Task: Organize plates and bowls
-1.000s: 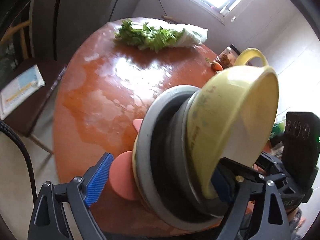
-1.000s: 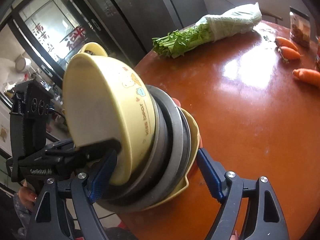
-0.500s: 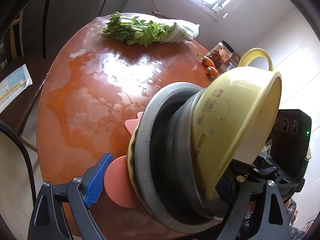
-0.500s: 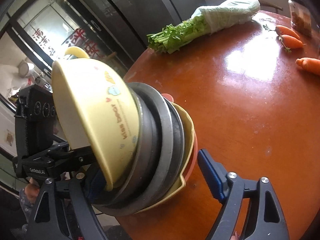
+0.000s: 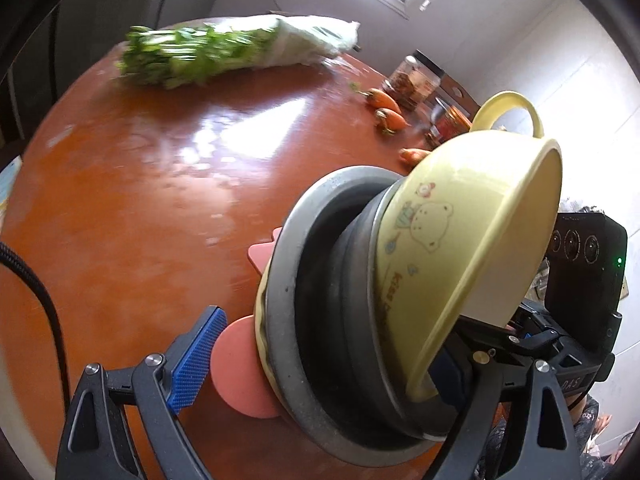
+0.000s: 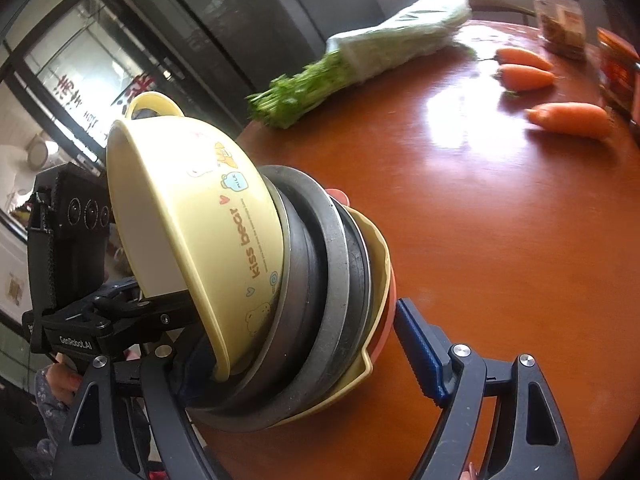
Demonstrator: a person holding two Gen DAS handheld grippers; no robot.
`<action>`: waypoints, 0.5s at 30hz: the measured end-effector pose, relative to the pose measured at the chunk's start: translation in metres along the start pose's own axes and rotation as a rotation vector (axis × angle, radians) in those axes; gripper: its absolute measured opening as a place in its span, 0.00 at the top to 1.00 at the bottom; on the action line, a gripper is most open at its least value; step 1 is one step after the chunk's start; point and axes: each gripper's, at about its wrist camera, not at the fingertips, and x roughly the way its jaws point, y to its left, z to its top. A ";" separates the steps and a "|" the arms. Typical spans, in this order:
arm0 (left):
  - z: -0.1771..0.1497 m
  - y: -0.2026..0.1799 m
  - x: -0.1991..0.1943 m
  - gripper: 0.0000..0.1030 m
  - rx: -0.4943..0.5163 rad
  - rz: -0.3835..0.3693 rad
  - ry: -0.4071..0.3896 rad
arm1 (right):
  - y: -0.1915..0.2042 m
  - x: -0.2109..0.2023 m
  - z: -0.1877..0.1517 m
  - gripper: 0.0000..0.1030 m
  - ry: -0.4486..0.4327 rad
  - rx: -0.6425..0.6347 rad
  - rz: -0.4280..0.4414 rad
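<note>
- Together, the left gripper (image 5: 316, 364) and right gripper (image 6: 296, 354) clamp one tilted stack of dishes (image 5: 344, 300) from opposite sides, jaws spread wide around it.
- Topmost is a yellow bowl (image 6: 188, 216) with a bear print; grey plates (image 6: 320, 280), a yellow dish and a pink plate (image 5: 236, 368) follow.
- Beyond, the orange worktop (image 6: 500, 240) carries bagged greens (image 6: 376, 56), carrots (image 6: 568, 118) and jars (image 5: 416, 80).

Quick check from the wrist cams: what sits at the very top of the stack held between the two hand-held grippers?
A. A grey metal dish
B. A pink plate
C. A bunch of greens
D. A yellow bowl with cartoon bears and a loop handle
D: the yellow bowl, printed with bears, caps the stack, nested in the grey dishes; the pink plate is at the bottom.
</note>
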 end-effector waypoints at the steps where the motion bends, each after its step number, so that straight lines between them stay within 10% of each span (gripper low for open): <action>1: 0.002 -0.006 0.005 0.10 0.009 -0.003 0.004 | -0.009 -0.006 0.000 0.20 -0.005 0.007 -0.006; 15: 0.015 -0.089 0.060 0.10 0.136 -0.024 0.046 | -0.085 -0.074 -0.020 0.20 -0.052 0.084 -0.070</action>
